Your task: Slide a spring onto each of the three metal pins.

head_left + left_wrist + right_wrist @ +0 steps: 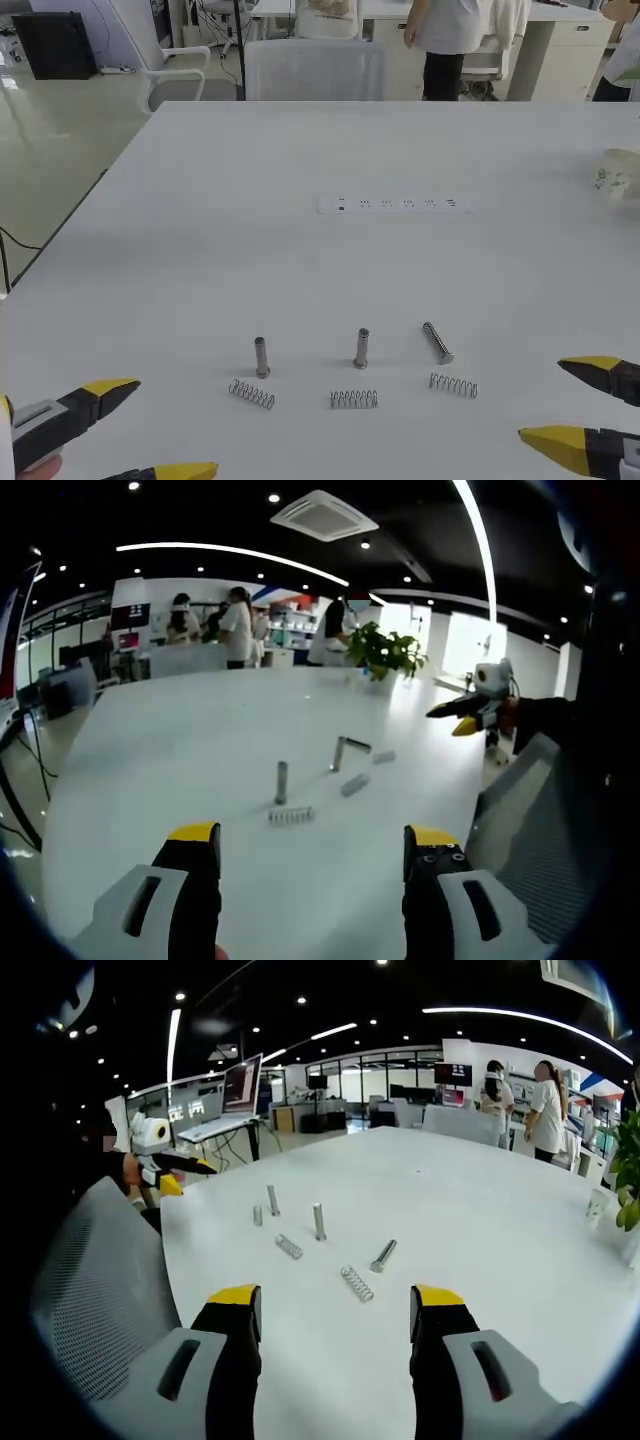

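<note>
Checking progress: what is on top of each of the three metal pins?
Nothing. The left pin, middle pin and tilted right pin are bare. The three springs lie on the table before them. Nothing covers them.

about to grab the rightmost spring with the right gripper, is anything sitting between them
Nothing visible does. Only bare table lies between the open right gripper and the rightmost spring. The tipped-over pin lies just beyond that spring, apart from it, not in the path.

An open-plan office, shown by desks (575,45), monitors (243,1083), chairs (312,70)
</note>
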Demonstrator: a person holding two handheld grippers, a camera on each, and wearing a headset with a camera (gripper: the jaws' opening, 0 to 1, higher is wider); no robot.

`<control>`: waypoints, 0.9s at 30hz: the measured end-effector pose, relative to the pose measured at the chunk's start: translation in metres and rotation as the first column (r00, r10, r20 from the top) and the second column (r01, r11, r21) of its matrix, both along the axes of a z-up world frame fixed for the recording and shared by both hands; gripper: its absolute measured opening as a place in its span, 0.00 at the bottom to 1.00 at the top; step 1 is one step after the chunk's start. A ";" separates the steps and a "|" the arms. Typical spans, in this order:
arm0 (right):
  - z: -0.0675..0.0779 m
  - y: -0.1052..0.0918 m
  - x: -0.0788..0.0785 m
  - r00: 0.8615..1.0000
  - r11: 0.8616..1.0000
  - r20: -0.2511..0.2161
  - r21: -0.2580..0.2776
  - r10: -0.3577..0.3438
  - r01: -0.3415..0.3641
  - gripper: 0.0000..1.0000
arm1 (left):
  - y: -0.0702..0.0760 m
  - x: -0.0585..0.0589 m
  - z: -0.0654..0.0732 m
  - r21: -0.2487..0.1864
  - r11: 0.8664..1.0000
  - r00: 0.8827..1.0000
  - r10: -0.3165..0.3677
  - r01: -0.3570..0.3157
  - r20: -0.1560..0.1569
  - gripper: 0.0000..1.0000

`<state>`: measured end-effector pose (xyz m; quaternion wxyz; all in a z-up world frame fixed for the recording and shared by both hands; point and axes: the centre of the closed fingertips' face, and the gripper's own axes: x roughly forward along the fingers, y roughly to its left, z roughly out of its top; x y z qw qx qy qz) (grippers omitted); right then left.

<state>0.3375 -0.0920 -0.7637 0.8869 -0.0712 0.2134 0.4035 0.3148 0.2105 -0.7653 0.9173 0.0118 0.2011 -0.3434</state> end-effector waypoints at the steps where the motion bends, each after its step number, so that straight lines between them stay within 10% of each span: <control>1: 0.000 0.000 0.000 1.000 1.000 -0.001 0.000 0.000 0.000 0.59 | 0.000 0.000 0.000 0.000 1.000 1.000 0.000 0.000 0.000 0.70; 27: -0.001 -0.004 0.005 1.000 1.000 -0.010 -0.017 -0.012 0.012 0.56 | -0.005 -0.002 0.005 -0.002 1.000 1.000 -0.015 0.015 0.013 0.70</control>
